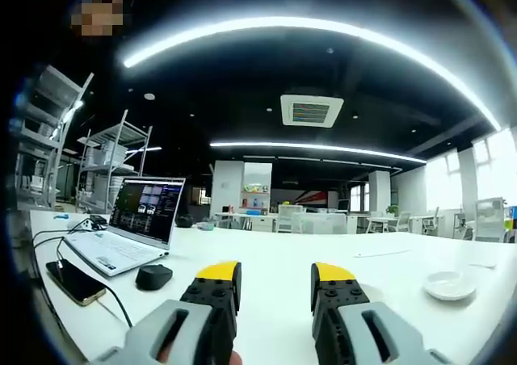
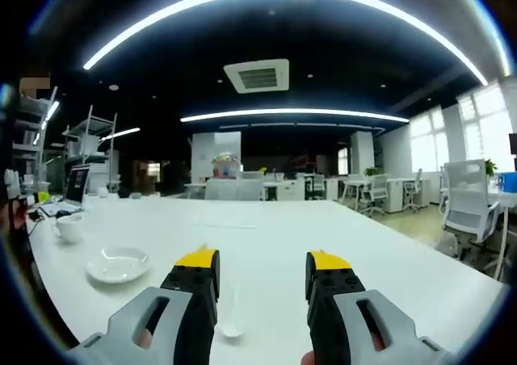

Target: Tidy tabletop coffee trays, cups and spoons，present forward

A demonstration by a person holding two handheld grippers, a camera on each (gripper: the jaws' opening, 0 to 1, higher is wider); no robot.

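Both grippers hover with jaws apart, gripping nothing: the left gripper (image 1: 275, 280) over the white table (image 1: 275, 260); the right gripper (image 2: 262, 272) above a white spoon (image 2: 232, 320). A saucer (image 2: 118, 265) lies left of it; a cup (image 2: 69, 228) stands beyond; a laptop (image 1: 133, 228) sits near the left gripper.

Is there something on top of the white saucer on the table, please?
In the right gripper view the saucer looks bare, nothing resting on it. The cup stands apart behind it, and the spoon lies apart near the right tool. Under the saucer is hidden.
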